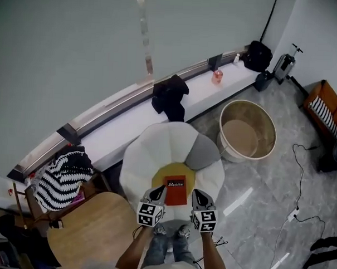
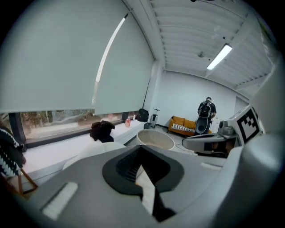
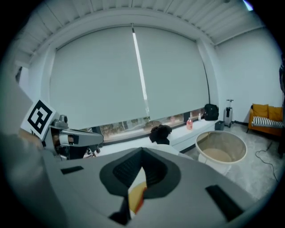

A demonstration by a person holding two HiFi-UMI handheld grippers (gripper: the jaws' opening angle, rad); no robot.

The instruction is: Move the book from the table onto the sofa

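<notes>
Left tool (image 1: pixel 158 192) is showing its jaws pressed together with nothing between them. In its own view only a pale sliver is showing through the slit. Right tool (image 1: pixel 199 195) is doing the same, jaws fully closed and empty. A yellow and red sliver is peeking through its slit in the right gripper view, probably the seat and book below.

In the head view both tools are hanging side by side in front of the person, tips flanking the thin red rectangular book with white cover lettering (image 1: pixel 175 190). They are not gripping it.

The book is lying flat, cover up, on the yellow centre of the round flower-shaped fabric sofa with white petals and one grey petal (image 1: pixel 151 152). It is sitting roughly square to the person, closed, with no bent corner showing. The left tool tip is overlapping its left edge in the picture, so that edge is partly hidden.

The round light-wood desk (image 1: pixel 89 231) is sitting at lower left, just beside the sofa, with no book on the part that is showing.

Judging from this, the move is looking done. The book is resting on the sofa and released, with nothing left but pulling the tools clear.
</notes>
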